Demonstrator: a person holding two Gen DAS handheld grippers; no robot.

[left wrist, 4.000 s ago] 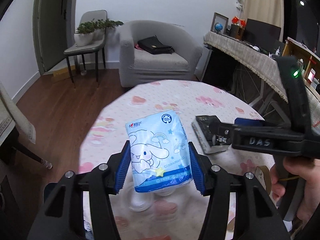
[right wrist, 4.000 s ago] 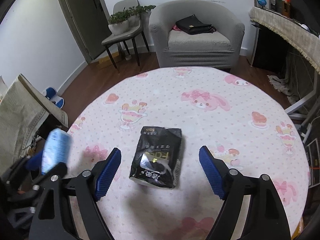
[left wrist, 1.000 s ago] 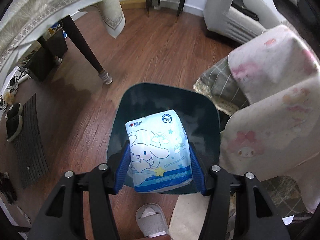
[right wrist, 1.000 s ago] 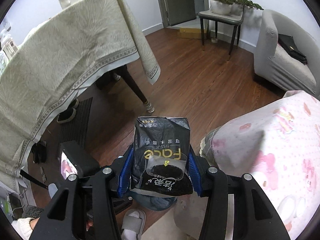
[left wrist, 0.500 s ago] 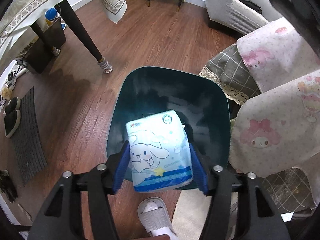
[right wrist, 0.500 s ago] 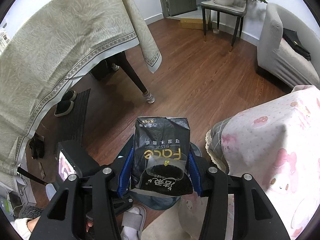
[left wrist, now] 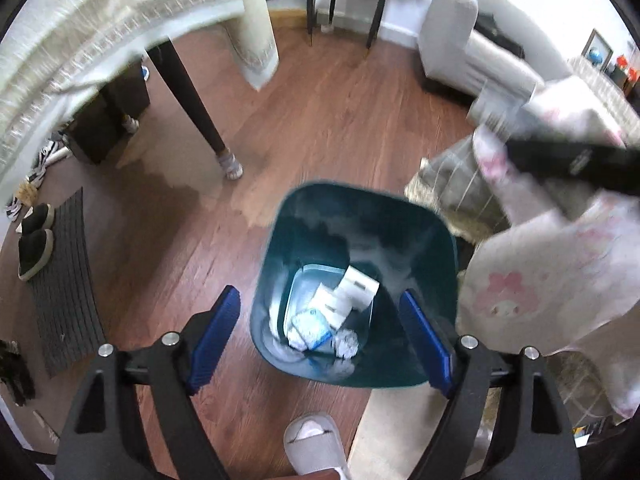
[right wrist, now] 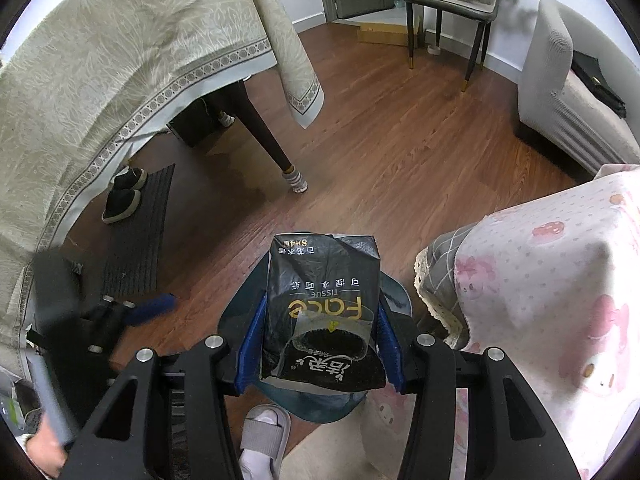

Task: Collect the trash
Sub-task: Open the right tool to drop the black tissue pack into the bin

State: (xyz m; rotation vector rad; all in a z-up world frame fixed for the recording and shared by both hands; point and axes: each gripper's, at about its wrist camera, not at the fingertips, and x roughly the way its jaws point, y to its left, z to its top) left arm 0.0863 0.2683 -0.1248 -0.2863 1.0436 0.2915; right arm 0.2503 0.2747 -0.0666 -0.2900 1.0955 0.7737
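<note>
Now left gripper fingers wide above bin (blue pack inside), right gripper clamps black pack.

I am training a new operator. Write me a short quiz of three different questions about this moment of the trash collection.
1. True or false: the left gripper is open.
2. What does the right gripper hold? A) a cup B) black tissue pack C) a slipper
3. Fill in: the blue tissue pack lies inside the teal ____.

Key: 1 true; 2 B; 3 bin.
</note>
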